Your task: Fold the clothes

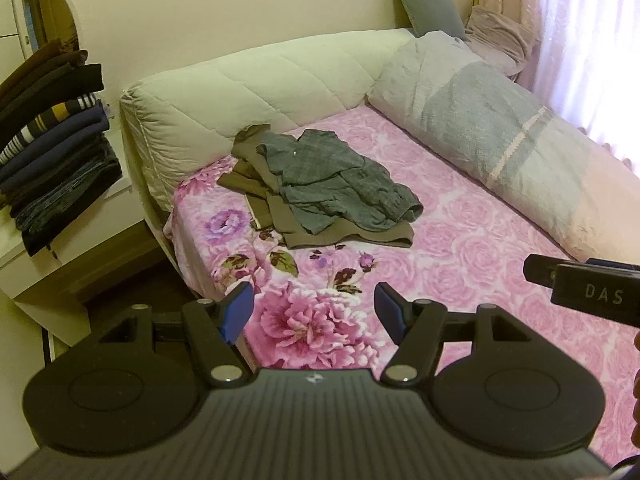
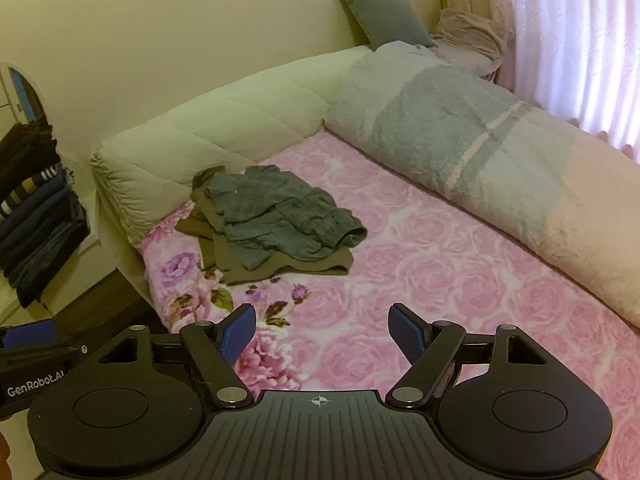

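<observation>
Clothes [image 1: 320, 184] untouched on bed [image 1: 460, 264]; both grippers wide, empty.

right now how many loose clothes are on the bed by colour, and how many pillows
grey-blue plaid garment: 1
olive-brown garment: 1
grey square pillow: 1
mauve pillow: 1
total: 4
The garments lie crumpled together, the grey-blue one on top, on the pink floral bed.

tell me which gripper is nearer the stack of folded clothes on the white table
Left. The left gripper hangs by the bed corner beside the stack; the right gripper is farther along the bed.
</observation>
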